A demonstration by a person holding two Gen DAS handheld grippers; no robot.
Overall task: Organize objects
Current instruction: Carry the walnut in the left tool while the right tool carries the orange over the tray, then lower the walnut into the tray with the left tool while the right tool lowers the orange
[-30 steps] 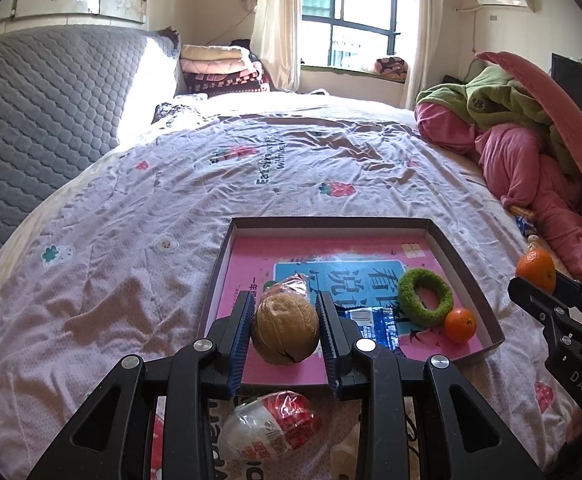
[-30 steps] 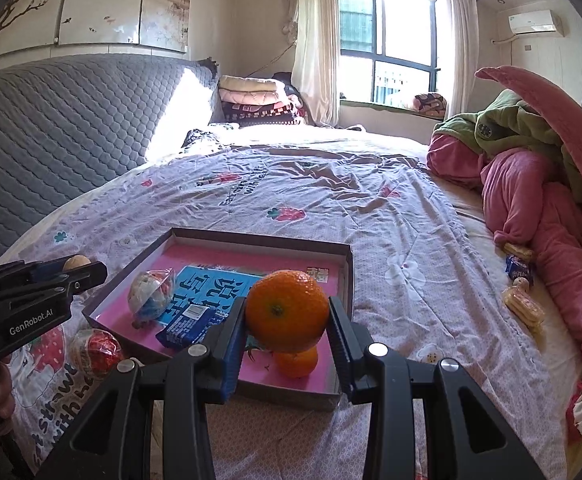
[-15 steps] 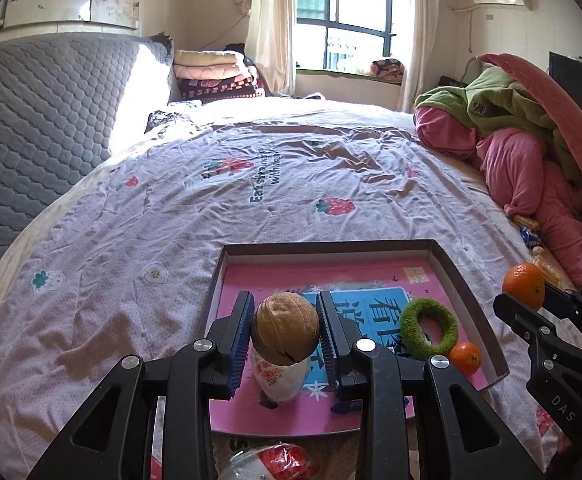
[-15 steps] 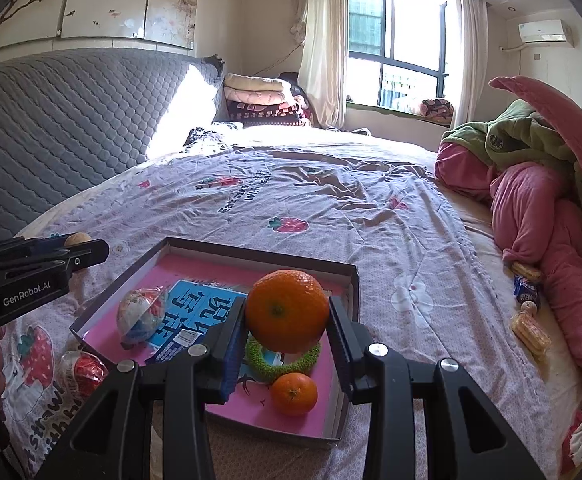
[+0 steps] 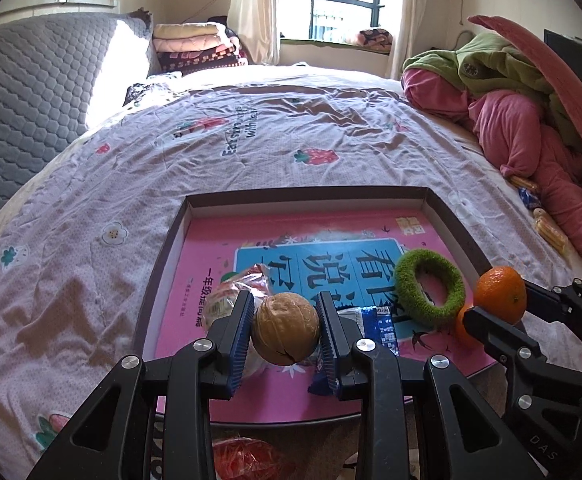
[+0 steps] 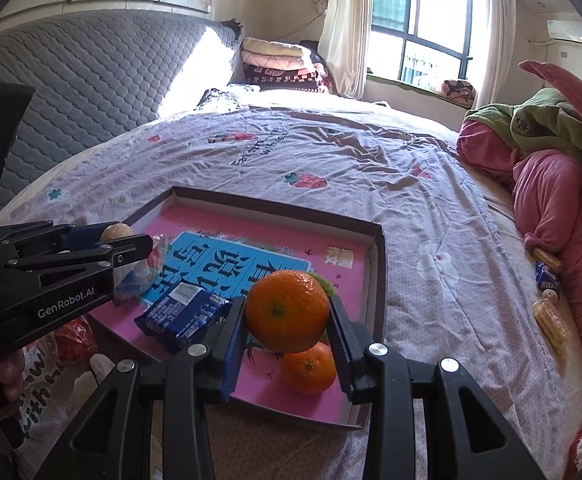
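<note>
Walnut (image 5: pixel 285 334) and orange (image 6: pixel 287 311), clamped in left tongs (image 5: pixel 285 336) and right tongs (image 6: pixel 287 314), should drop into bare tray (image 6: pixel 379 264) floor just ahead.

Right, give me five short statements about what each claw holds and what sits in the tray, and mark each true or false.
1. The left claw grips a walnut. True.
2. The right claw is empty. False: it is shut on a large orange.
3. A green ring lies in the tray. True.
4. The tray holds no other orange. False: a small orange lies under the held one.
5. The blue packet lies on the bedsheet. False: it lies in the tray.
</note>
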